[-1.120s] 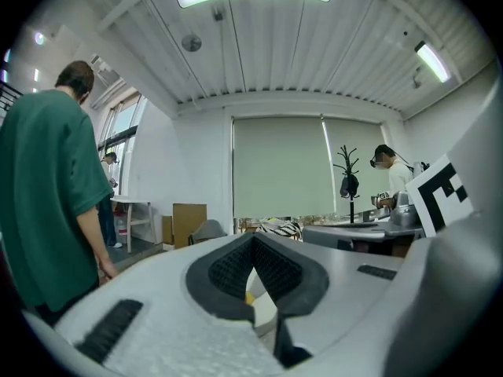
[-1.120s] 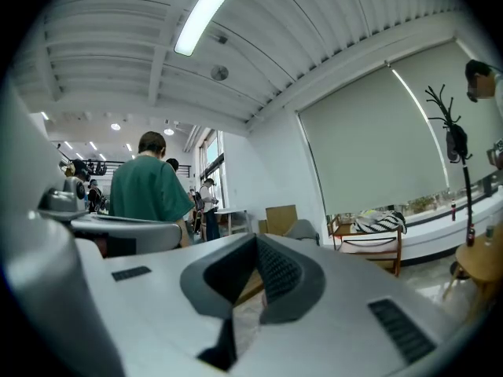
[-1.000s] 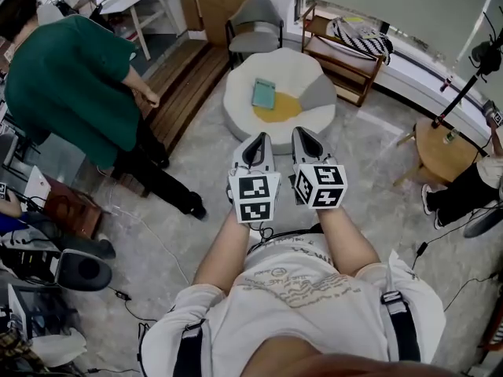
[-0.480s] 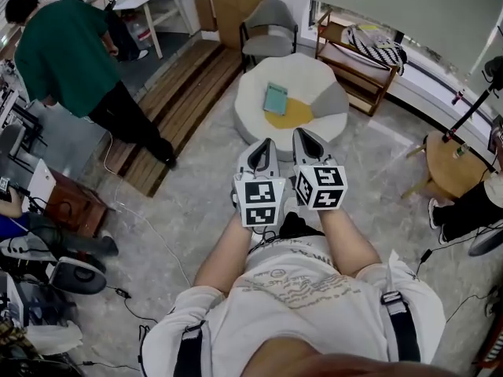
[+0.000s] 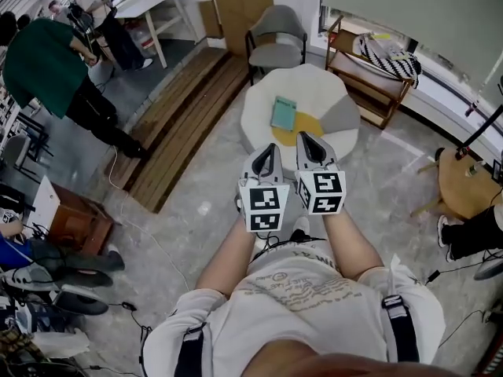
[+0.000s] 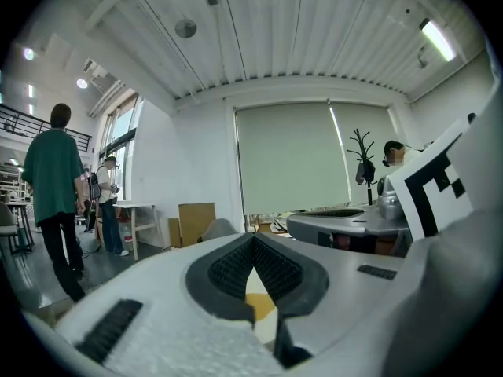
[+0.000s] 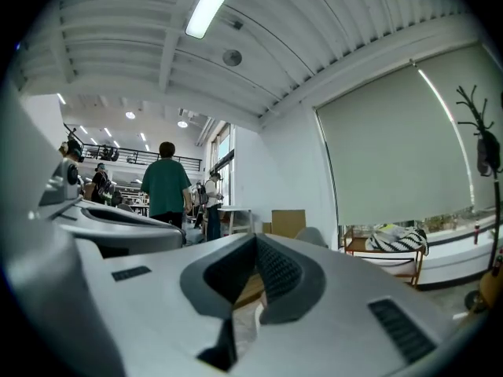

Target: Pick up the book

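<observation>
Now holds the left gripper (image 5: 267, 149) and the right gripper (image 5: 308, 137) side by side out in front of the body, almost touching, both pointing roughly level across the room. Presses the left gripper's jaws together at the tips, nothing caught between them. Has the right gripper's jaws closed tip to tip as well, likewise empty. Faces the book (image 5: 284, 113), teal and lying flat, ahead of both grippers and lower than them, roughly in line with the gap between the two, well clear of either gripper's tips. Under the book, a round white pouf (image 5: 314, 85), with a yellow patch (image 5: 302, 124) on the side nearer the grippers and a grey patch (image 5: 342, 116) toward the right gripper's side. Farther ahead, past the pouf, a grey chair (image 5: 279, 38) and a leaning sheet of cardboard (image 5: 240, 6). Ahead and to the right of the right gripper, a low wooden shelf (image 5: 365, 93) bearing a striped bag (image 5: 391, 53). Ahead and left of the left gripper, a strip of wooden planking (image 5: 181, 124); far out on that same side, a person in a green top (image 5: 39, 61), back turned.
</observation>
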The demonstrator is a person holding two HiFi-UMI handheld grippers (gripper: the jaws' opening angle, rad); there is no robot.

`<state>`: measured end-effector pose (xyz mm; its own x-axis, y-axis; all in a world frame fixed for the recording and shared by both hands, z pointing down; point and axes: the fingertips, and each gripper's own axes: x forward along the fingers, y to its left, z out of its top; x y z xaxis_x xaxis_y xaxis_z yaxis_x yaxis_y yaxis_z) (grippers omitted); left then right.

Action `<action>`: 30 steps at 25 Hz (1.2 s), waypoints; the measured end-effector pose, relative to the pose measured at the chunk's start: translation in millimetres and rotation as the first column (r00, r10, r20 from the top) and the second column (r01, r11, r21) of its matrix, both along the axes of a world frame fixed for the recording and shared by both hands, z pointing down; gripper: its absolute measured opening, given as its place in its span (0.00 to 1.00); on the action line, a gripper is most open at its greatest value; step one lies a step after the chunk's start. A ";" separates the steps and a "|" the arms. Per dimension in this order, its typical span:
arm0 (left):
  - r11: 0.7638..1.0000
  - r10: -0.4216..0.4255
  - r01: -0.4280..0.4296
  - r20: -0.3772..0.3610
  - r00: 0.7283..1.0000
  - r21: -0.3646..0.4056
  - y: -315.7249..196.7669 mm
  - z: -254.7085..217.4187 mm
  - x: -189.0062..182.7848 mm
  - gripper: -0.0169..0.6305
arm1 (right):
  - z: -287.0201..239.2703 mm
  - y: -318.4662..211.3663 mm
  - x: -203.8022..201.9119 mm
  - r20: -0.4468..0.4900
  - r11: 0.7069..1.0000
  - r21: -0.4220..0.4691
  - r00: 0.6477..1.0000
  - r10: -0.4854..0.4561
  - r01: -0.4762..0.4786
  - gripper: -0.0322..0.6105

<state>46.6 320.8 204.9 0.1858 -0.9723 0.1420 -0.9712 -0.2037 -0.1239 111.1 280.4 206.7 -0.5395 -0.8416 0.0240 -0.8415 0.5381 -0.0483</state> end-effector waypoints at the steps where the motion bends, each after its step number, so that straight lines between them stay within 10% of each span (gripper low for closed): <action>1: 1.000 0.000 0.000 -0.003 1.000 0.006 -13.3 -3.0 -0.3 0.05 | -3.6 -14.0 0.7 0.001 1.000 0.007 1.000 0.004 -0.004 0.09; 16: 0.999 -0.004 0.000 -0.122 0.993 -0.036 -168.1 4.6 -4.7 0.05 | -1.9 -160.1 -3.4 -0.034 1.000 -0.020 0.999 0.001 -0.002 0.09; 30: 0.994 0.099 -0.102 -0.080 0.992 -0.037 -297.9 11.4 -50.1 0.05 | 2.8 -289.6 -54.7 0.016 0.998 -0.016 0.998 0.066 -0.066 0.09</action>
